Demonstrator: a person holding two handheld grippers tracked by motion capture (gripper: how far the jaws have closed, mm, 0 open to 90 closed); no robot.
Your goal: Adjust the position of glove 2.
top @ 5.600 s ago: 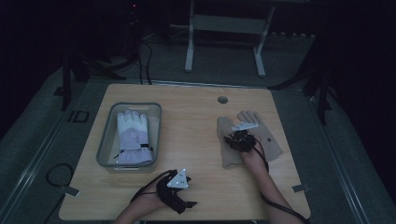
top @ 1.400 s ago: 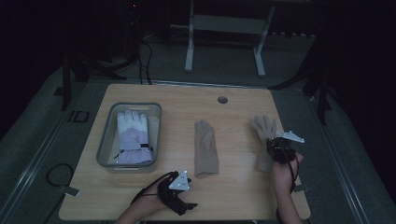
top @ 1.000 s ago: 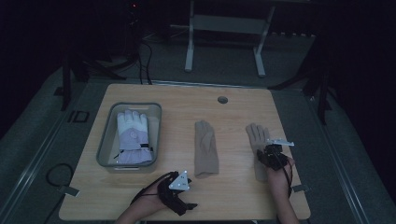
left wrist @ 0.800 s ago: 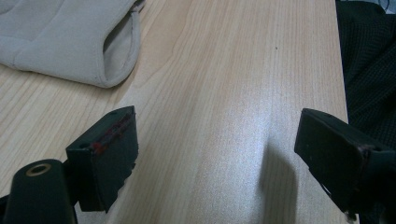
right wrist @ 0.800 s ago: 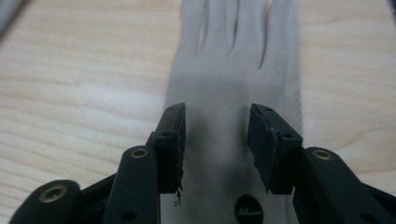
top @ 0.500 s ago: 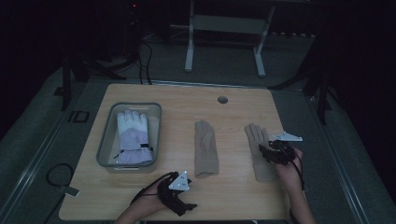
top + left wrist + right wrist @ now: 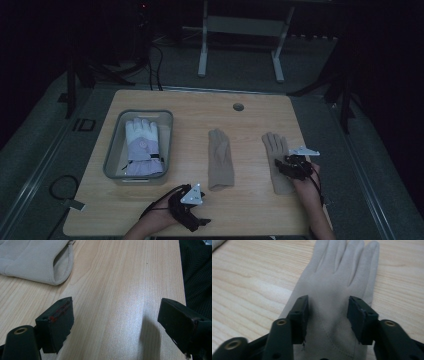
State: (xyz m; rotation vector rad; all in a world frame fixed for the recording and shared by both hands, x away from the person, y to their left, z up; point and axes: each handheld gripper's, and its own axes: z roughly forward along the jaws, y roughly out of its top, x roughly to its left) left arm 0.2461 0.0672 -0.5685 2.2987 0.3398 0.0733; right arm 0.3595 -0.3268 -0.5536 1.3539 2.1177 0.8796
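The wooden surface (image 7: 250, 120) carries a grey tray (image 7: 114, 155) at its left side, with a white and lilac ski glove (image 7: 141, 147) lying inside. Near the middle lies one beige glove (image 7: 220, 160); well apart to its right lies a second beige glove (image 7: 276, 152), flat, fingers pointing away from the person. The right gripper (image 7: 327, 315) sits over this glove's palm, its jaws having just closed a little, standing partly apart with the fabric between them, not pinched. The left gripper (image 7: 116, 322) rests at the near edge, jaws wide apart over bare wood.
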